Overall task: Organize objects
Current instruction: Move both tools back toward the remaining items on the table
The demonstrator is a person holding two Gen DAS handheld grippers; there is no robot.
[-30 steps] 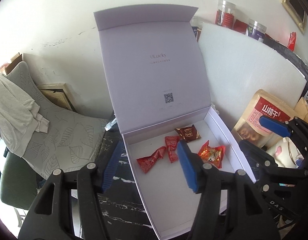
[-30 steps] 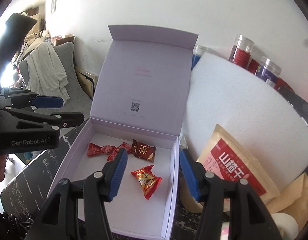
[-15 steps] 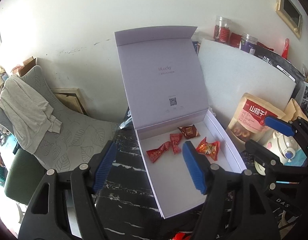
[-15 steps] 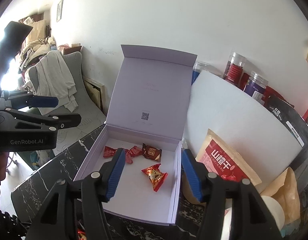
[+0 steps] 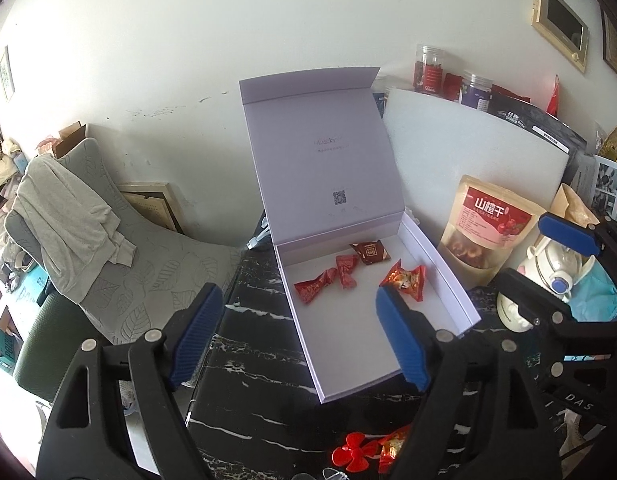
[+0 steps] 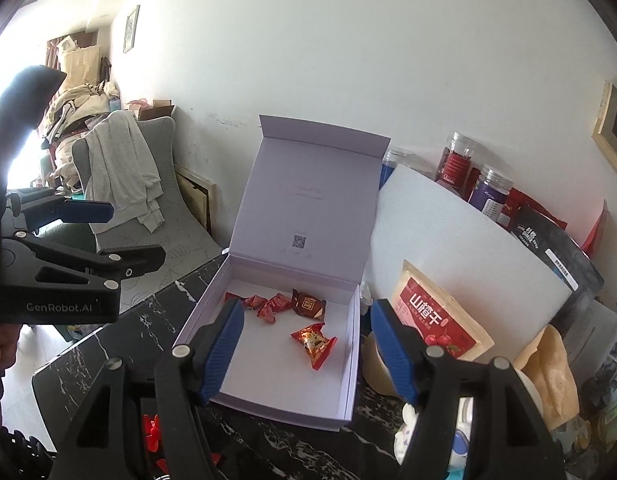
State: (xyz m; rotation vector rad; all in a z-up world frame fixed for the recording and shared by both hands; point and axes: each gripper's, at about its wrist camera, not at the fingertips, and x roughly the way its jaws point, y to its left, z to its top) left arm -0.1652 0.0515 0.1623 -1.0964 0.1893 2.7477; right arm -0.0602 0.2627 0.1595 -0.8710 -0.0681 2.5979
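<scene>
Left wrist view: left tongs point(image 5: 298, 334), released and empty, above the black marbled bench point(image 5: 260, 376). White box point(image 5: 448, 276), lid upright, at the bench's far edge, holding four wrapped candies: three red point(image 5: 314, 286) point(image 5: 345, 270) point(image 5: 404, 280), one dark brown point(image 5: 370, 252). One red candy point(image 5: 392, 446) on the bench at its near edge, outside the box. Right wrist view: right tongs point(image 6: 306, 354), released and empty, before the same box point(image 6: 350, 344). Snack pouch point(image 6: 436, 320) just beside the box's right wall.

Black tools point(image 5: 298, 336), ribbed blue pads point(image 5: 402, 338)
</scene>
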